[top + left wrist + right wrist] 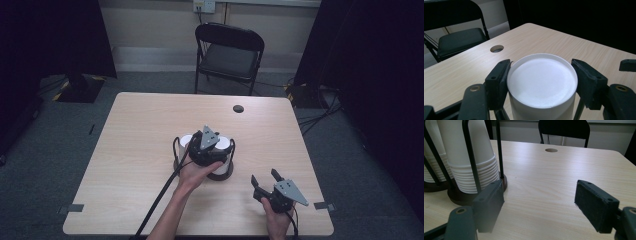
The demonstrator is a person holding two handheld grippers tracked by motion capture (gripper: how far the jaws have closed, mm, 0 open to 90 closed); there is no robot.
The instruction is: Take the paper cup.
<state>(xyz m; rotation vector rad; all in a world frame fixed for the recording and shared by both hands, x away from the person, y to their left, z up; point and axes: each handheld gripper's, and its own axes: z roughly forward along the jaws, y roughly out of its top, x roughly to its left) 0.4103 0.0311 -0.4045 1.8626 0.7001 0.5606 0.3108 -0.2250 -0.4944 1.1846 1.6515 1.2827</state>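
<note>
Stack of white paper cups point(541, 82) stands inverted in the black wire holder point(471, 157) at table point(140, 145) centre. Left gripper point(205, 147) brackets the top cup; contact unclear. Right gripper point(270, 185) spread, empty, near the holder. Cups likely light, crushable, nested tight: grip gently on the sidewall.

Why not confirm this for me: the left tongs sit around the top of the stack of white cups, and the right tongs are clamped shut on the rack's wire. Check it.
One part is wrong. The right tongs are open and hold nothing, over bare table beside the rack; the right gripper view shows it. The left tongs do sit around the top of the cups.
</note>
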